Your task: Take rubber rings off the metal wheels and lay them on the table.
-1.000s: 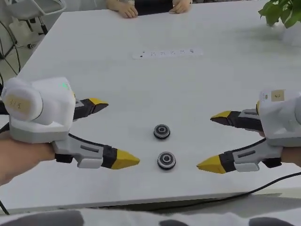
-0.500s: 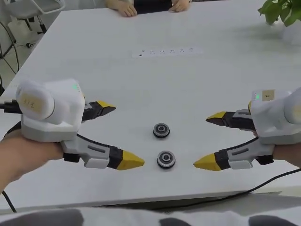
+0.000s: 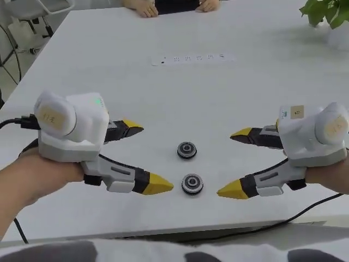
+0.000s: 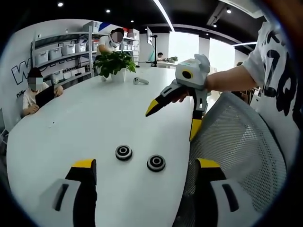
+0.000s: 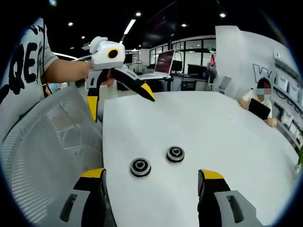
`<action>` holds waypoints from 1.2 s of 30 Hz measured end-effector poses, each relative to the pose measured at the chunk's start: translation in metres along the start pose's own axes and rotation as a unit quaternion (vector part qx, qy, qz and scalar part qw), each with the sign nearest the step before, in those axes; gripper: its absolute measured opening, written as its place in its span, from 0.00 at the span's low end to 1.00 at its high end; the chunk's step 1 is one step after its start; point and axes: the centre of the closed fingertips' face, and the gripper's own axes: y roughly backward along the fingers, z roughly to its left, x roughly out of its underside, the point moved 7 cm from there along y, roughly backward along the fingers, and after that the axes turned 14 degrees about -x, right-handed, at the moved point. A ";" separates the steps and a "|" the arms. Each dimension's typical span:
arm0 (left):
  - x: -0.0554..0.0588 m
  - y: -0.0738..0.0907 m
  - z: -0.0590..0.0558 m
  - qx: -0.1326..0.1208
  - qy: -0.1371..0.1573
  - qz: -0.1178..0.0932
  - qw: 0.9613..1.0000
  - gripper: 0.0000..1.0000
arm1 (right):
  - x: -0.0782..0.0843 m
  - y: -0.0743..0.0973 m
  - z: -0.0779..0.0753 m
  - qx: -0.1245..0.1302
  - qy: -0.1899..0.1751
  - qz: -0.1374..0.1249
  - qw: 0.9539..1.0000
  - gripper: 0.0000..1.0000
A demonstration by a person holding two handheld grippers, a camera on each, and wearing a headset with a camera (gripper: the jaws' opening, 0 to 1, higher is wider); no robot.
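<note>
Now two wheels (image 3: 192,184) (image 3: 187,150) on table (image 3: 163,93); left gripper (image 3: 154,158), right gripper (image 3: 226,163) agape

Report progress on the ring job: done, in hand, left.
Done: nothing yet. The near wheel and far wheel both appear to wear their dark rubber rings, sitting on the table. In hand: the left gripper and right gripper are open and empty, flanking the near wheel without touching it. Left: strip both rings and lay them down.
</note>
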 end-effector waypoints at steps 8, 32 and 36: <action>0.005 -0.009 -0.004 0.012 -0.009 0.012 1.000 0.79 | 0.005 -0.005 -0.005 -0.005 -0.009 -0.006 1.000 0.75; 0.013 -0.028 -0.007 0.037 -0.014 0.023 0.999 0.64 | 0.014 -0.020 -0.008 -0.031 0.006 0.017 0.999 0.58; 0.014 -0.033 -0.010 0.043 -0.017 0.025 0.999 0.61 | 0.014 -0.024 -0.007 -0.038 0.011 0.020 0.999 0.54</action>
